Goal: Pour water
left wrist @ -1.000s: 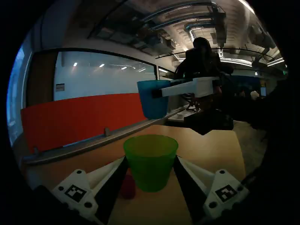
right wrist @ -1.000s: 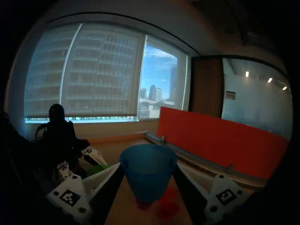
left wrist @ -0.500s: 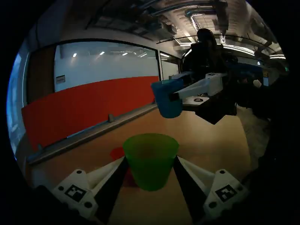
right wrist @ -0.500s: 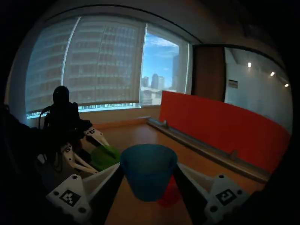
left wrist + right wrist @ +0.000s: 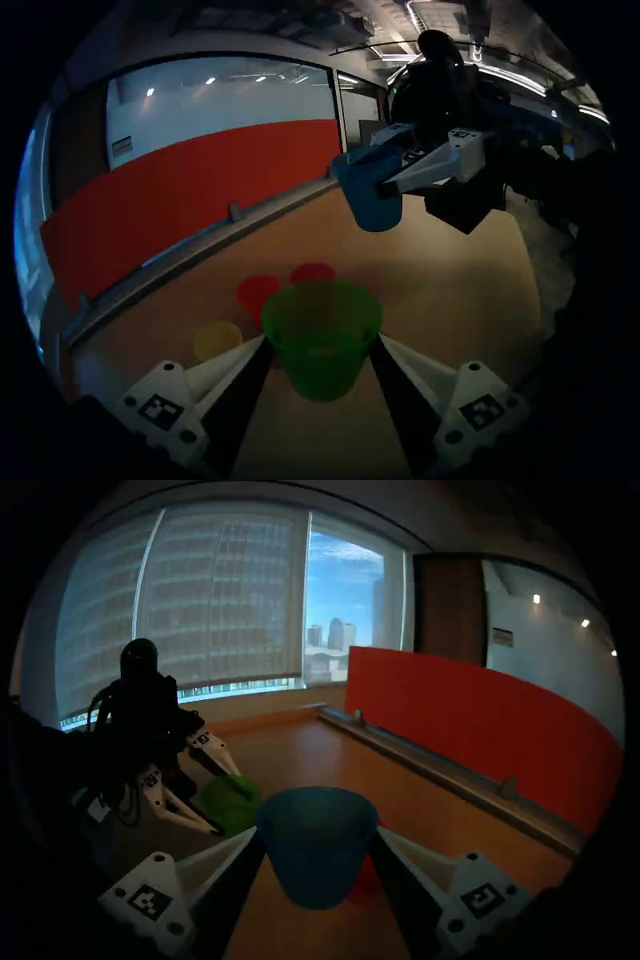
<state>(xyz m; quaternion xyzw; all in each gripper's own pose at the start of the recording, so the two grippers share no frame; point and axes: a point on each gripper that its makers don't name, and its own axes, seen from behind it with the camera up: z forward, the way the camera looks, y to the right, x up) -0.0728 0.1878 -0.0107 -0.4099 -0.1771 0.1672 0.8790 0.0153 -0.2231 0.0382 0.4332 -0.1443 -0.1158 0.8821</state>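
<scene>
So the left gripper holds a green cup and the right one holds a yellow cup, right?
Not quite: the right gripper holds a blue cup, as the right gripper view shows. The left gripper does hold the green cup.

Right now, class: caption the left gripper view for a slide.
Left gripper grips a green cup; beyond, right gripper holds a blue cup aloft.

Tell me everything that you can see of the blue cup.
The blue cup is translucent, plastic-looking and tapered, wider at its open rim. The two white fingers of the right gripper press on its sides and hold it in the air above the wooden table, mouth up. Whether it holds water cannot be told.
</scene>
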